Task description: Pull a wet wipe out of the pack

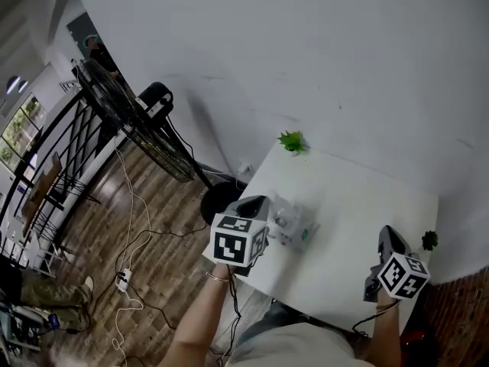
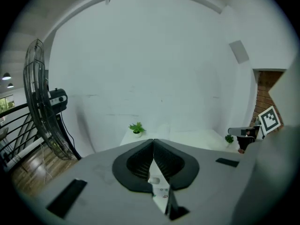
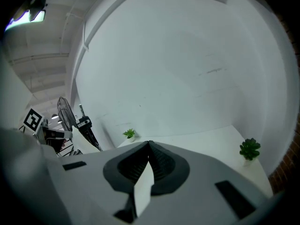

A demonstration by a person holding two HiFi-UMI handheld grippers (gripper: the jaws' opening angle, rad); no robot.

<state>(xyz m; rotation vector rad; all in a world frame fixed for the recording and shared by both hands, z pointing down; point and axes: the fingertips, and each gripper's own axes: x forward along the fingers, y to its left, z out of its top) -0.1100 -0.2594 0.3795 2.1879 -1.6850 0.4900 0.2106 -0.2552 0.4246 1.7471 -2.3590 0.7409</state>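
Left gripper [image 2: 153,140] has its jaws clenched on an edge of the white soft-plastic wet wipe pack with small print [image 1: 294,228]. In the left gripper view that white edge sits pinched between the black ribbed pads [image 2: 140,163] and runs down toward the camera. In the head view the wet wipe pack hangs at the left gripper's tip, over the left part of the white rectangular table [image 1: 359,197] (touching the table or lifted off it, can't tell).

Right gripper [image 3: 149,144] has its jaws pressed together on a thin plain white wipe sheet [image 3: 143,189]; the sheet stands edge-on between the pads and trails back toward the camera. In the head view this gripper is at the table's near right side, well apart from the pack, and the wipe sheet is too small to make out there.

Small green potted plant [image 1: 292,141] stands at the table's far corner, and a second small dark green plant [image 1: 430,240] at the right edge. Large black pedestal fan [image 1: 134,121] stands on the wooden floor [image 1: 145,281] left of the table, with white cables [image 1: 126,281] lying near it. A person's legs [image 1: 46,293] show at the lower left.
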